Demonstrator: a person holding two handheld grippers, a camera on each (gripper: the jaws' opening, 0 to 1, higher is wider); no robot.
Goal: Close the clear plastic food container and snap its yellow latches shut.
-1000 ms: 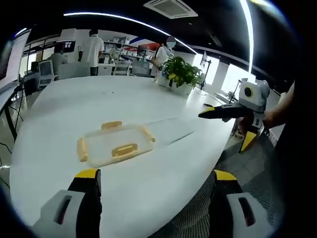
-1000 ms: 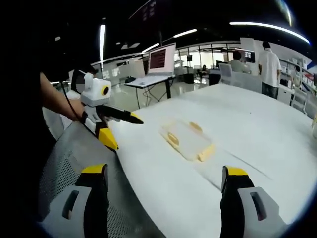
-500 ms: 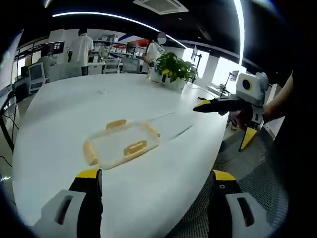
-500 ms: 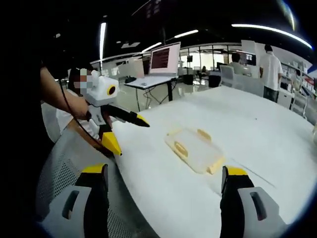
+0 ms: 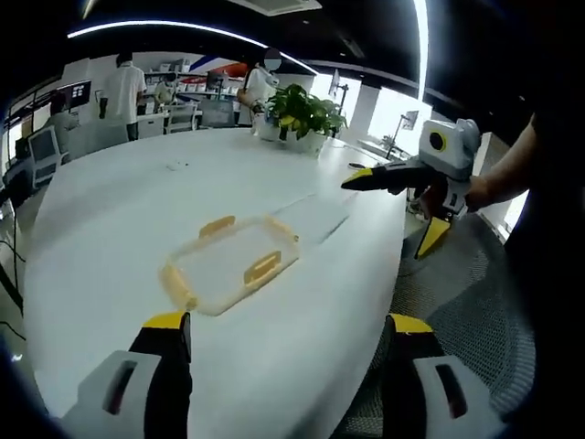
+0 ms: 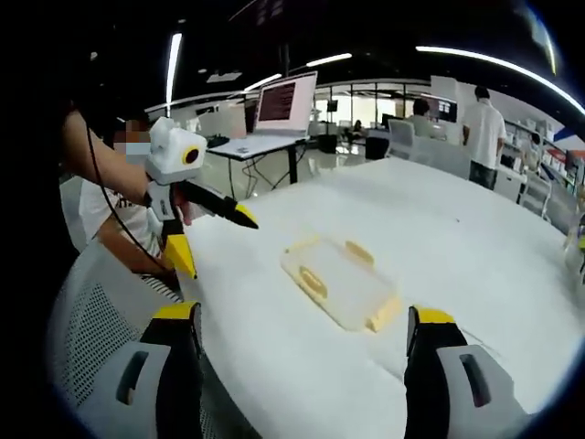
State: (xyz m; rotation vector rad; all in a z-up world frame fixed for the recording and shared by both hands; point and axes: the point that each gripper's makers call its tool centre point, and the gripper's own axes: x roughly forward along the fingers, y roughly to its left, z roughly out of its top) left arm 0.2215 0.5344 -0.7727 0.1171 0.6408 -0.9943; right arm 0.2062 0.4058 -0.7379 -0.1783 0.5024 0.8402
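We find the clear container (image 5: 230, 265) lying flat on the white table (image 5: 110, 201), ahead of both spread, empty grippers: left gripper (image 5: 279, 384), right gripper (image 6: 302, 375). We judge it light, stiff, slippery; press its yellow latches (image 5: 261, 267) at the rim.

White table (image 5: 119, 210) bears container (image 5: 232, 262), potted plant (image 5: 300, 114).

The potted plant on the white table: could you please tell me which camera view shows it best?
The left gripper view shows it best: the potted plant stands at the far edge of the white table, leaves and pot plainly visible. In the right gripper view, just a sliver of something shows at the far right edge, too small to identify as the plant.
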